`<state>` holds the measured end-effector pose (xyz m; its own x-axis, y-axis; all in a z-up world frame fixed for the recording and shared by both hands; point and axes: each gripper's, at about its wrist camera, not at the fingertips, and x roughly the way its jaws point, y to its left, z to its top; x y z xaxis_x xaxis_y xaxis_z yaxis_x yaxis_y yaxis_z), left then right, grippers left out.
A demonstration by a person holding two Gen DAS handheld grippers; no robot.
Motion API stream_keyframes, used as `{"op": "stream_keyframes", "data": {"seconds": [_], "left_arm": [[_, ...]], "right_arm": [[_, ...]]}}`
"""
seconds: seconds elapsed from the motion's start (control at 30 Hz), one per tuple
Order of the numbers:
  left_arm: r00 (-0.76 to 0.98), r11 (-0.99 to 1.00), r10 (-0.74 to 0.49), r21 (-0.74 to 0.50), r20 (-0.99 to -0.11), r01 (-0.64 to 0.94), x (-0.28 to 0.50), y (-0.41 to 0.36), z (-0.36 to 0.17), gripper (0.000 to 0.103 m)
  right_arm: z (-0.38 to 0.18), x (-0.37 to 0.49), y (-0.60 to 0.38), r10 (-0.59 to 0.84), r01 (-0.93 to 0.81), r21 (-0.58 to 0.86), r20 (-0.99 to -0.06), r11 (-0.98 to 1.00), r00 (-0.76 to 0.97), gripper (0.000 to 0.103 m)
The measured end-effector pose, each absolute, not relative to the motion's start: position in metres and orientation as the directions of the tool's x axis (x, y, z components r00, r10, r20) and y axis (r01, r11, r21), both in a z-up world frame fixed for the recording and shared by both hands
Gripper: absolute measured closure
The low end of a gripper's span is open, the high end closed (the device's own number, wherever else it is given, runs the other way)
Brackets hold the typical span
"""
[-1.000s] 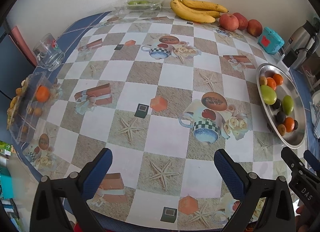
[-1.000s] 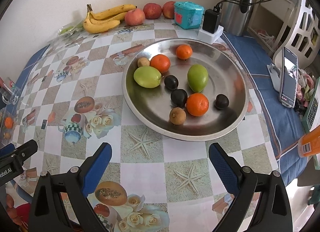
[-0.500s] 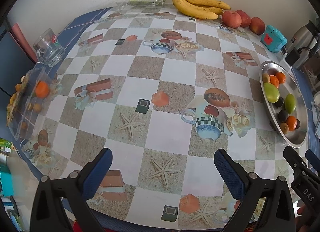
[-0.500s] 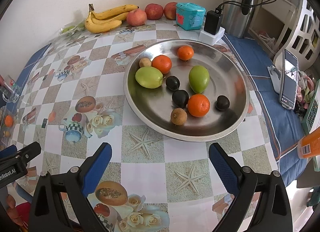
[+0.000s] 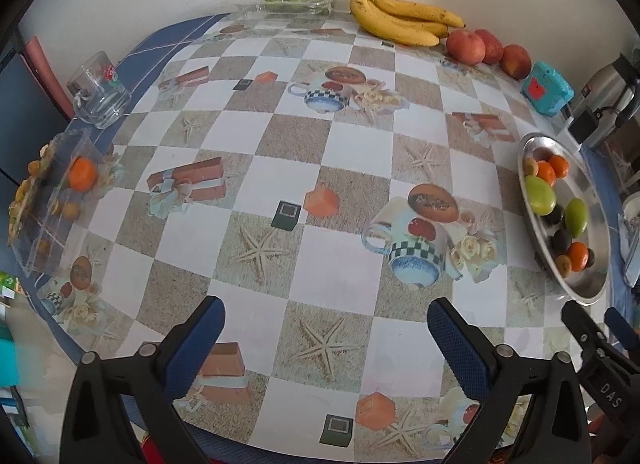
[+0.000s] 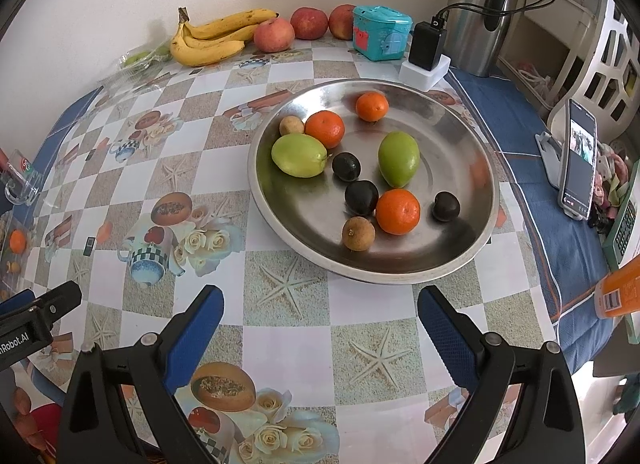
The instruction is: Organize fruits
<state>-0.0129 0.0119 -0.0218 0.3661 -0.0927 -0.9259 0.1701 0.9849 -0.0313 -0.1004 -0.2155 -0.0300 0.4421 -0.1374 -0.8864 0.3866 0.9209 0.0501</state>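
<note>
Right wrist view shows your right gripper [image 6: 318, 310] spread wide and empty, like the left gripper [image 5: 326, 322], before the steel tray [image 6: 472, 248] of fruit. Take the near orange [image 6: 398, 211] across its middle (round, smooth, likely to roll), squeezing gently.

a glass mug [image 5: 99, 93] is standing at the table's left edge; a teal box [image 6: 381, 32], charger [image 6: 427, 49] and steel kettle [image 6: 482, 10] are lining the back; a phone [image 6: 578, 158] is leaning upright at right.

Black clamp arms, silver screws; blue ribbed fingers [image 6: 440, 324] — white lettering
</note>
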Motion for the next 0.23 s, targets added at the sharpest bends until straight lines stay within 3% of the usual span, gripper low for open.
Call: {"op": "stream_keyframes", "data": {"seconds": [0.23], "left_arm": [[0.382, 0.985, -0.101, -0.039, -0.919, 0.167, -0.0131, 0.0125, -0.0186, 0.002]], "right_arm": [[-0.0298, -0.1004, -0.2156, -0.137, 0.387, 0.051, -0.887, 0.921, 0.442, 0.005]]}}
